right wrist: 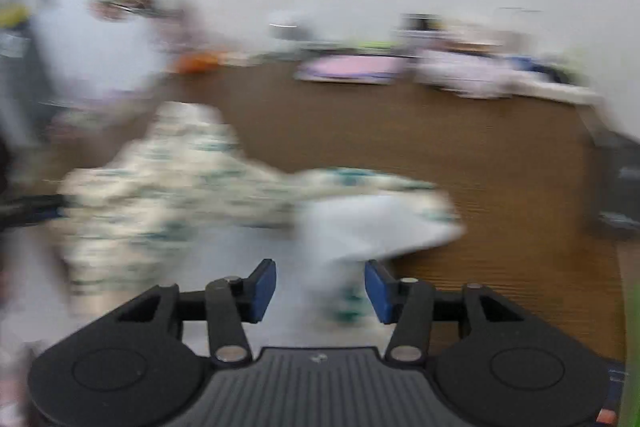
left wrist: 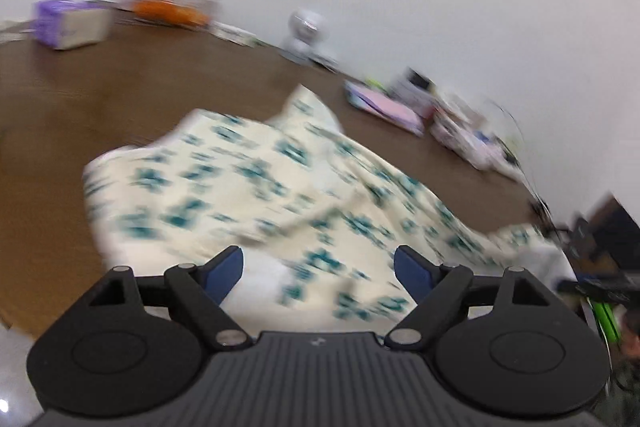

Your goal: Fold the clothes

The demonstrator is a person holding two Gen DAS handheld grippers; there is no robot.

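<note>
A cream garment with a teal print (left wrist: 256, 187) lies crumpled on the brown wooden table (left wrist: 120, 99). My left gripper (left wrist: 318, 275) hangs just above its near part, blue pads wide apart and nothing pressed between them. In the blurred right wrist view the same garment (right wrist: 180, 187) spreads to the left, with a pale turned-over flap (right wrist: 360, 227) reaching down between the fingers. My right gripper (right wrist: 320, 285) stands open; its pads do not press on the cloth.
Along the wall at the table's back stand a purple tissue box (left wrist: 68, 23), an orange item (left wrist: 172, 11), a small white round device (left wrist: 306, 35), a pink-covered book (left wrist: 384, 107) and a heap of small packets (left wrist: 464, 135). The table's right edge (right wrist: 592, 131) drops off.
</note>
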